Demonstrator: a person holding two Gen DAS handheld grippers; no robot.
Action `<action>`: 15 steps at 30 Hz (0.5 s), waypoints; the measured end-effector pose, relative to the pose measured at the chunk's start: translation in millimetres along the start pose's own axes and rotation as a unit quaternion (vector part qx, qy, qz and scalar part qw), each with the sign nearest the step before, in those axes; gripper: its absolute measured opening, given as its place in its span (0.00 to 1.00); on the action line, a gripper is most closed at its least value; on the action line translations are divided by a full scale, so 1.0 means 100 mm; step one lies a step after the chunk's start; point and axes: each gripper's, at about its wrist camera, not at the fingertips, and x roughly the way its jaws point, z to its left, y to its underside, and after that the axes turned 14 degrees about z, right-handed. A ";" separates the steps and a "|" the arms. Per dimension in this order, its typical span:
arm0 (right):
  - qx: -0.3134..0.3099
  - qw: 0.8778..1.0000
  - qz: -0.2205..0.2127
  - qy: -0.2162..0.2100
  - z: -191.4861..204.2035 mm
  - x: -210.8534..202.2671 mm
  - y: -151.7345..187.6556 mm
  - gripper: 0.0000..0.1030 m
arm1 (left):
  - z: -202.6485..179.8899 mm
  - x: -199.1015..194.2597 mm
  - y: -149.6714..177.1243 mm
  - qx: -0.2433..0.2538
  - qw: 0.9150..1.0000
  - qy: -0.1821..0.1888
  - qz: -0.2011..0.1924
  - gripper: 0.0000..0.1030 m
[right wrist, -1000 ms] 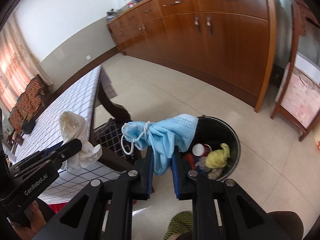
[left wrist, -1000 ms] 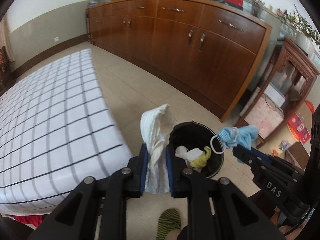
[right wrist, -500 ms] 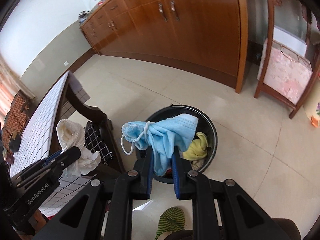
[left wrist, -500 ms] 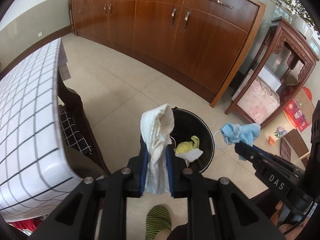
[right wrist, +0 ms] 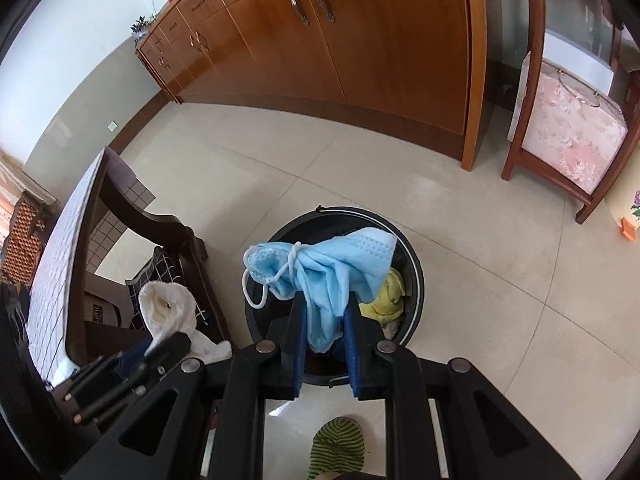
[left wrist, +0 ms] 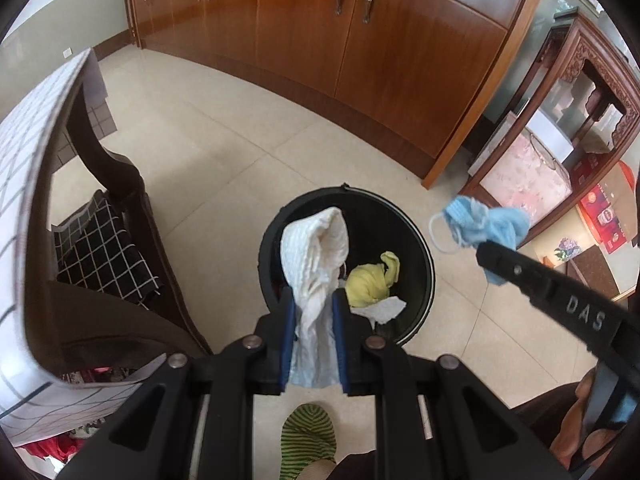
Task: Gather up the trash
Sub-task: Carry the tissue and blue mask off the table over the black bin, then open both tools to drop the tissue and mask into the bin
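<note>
My left gripper (left wrist: 313, 300) is shut on a crumpled white tissue (left wrist: 316, 248) and holds it above the near left rim of a black trash bin (left wrist: 424, 248) on the floor. The bin holds yellow waste (left wrist: 372, 278) and a white scrap (left wrist: 382, 308). My right gripper (right wrist: 325, 308) is shut on a blue face mask (right wrist: 324, 268) with white ear loops, held above the same bin (right wrist: 414, 264). The mask (left wrist: 480, 226) shows right of the bin in the left wrist view. The tissue (right wrist: 168, 308) shows at the left in the right wrist view.
A table with a checked cloth (left wrist: 28, 128) and a dark wooden chair (left wrist: 108, 208) stand left of the bin. A long wooden cabinet (left wrist: 360, 32) runs along the back. A carved wooden stand (left wrist: 560, 128) is at the right. A striped-socked foot (left wrist: 308, 436) is below the grippers.
Both grippers have moved away from the table and over the bin, tilting downward. The bin now lies right under the tissue and the mask. Both grips are unchanged.
</note>
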 end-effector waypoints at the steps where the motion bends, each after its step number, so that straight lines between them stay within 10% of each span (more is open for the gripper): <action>1: 0.001 1.000 0.005 -0.001 -0.01 0.05 -0.04 0.18 | -0.01 0.04 -0.02 -0.002 1.000 0.001 0.005 0.19; 15: 0.012 0.993 0.108 0.053 -0.07 0.84 -0.43 0.20 | -0.03 0.55 -0.34 -0.023 0.998 0.026 0.061 0.26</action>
